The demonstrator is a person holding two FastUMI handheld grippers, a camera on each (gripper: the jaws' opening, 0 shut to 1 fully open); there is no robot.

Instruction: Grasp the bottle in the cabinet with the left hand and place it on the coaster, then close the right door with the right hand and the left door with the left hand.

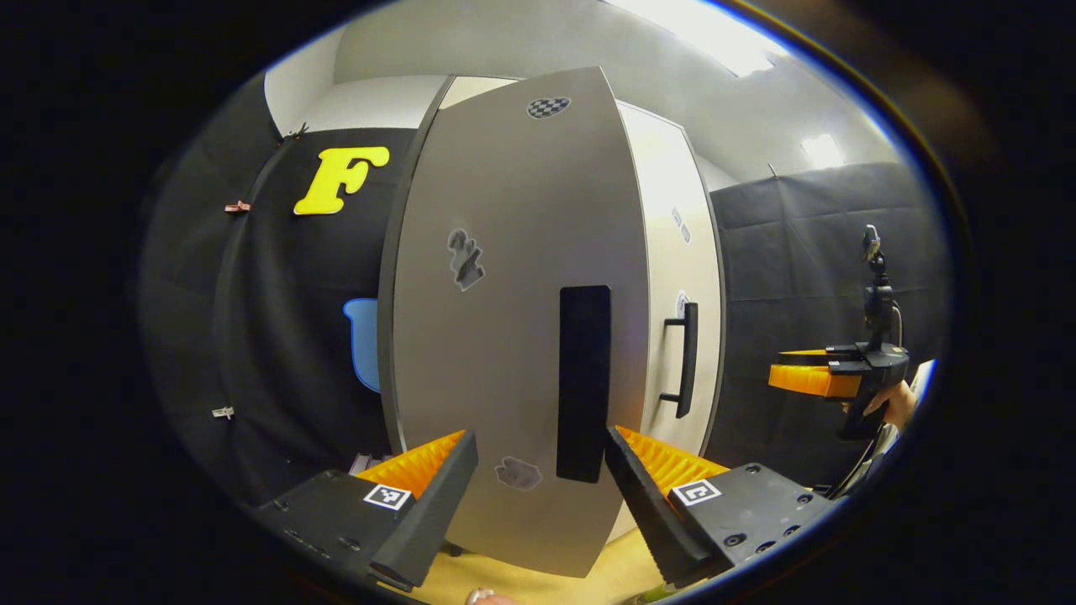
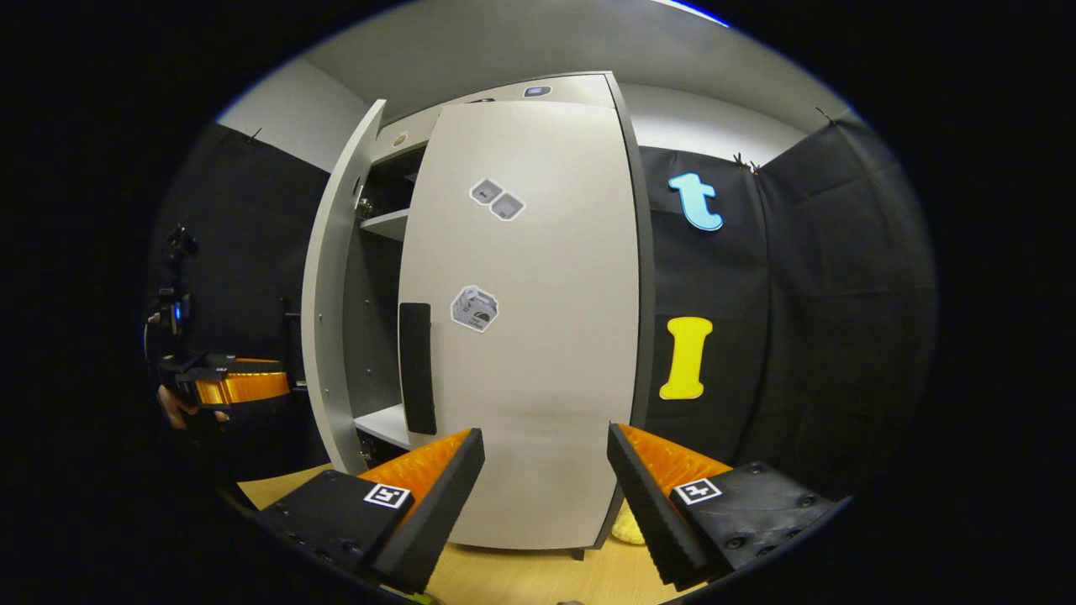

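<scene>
Both grippers, left gripper (image 1: 538,496) and right gripper (image 2: 542,496), gaped empty before the cabinet (image 2: 626,252): right door (image 2: 538,378) shut, left door (image 1: 504,336) ajar.

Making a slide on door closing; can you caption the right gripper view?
Open right gripper faces the cabinet's shut right door; the left door stands ajar.

The left door (image 1: 513,319) stands ajar just ahead of the left gripper (image 1: 538,504); the right door (image 2: 538,336) faces the right gripper (image 2: 542,504).
</scene>
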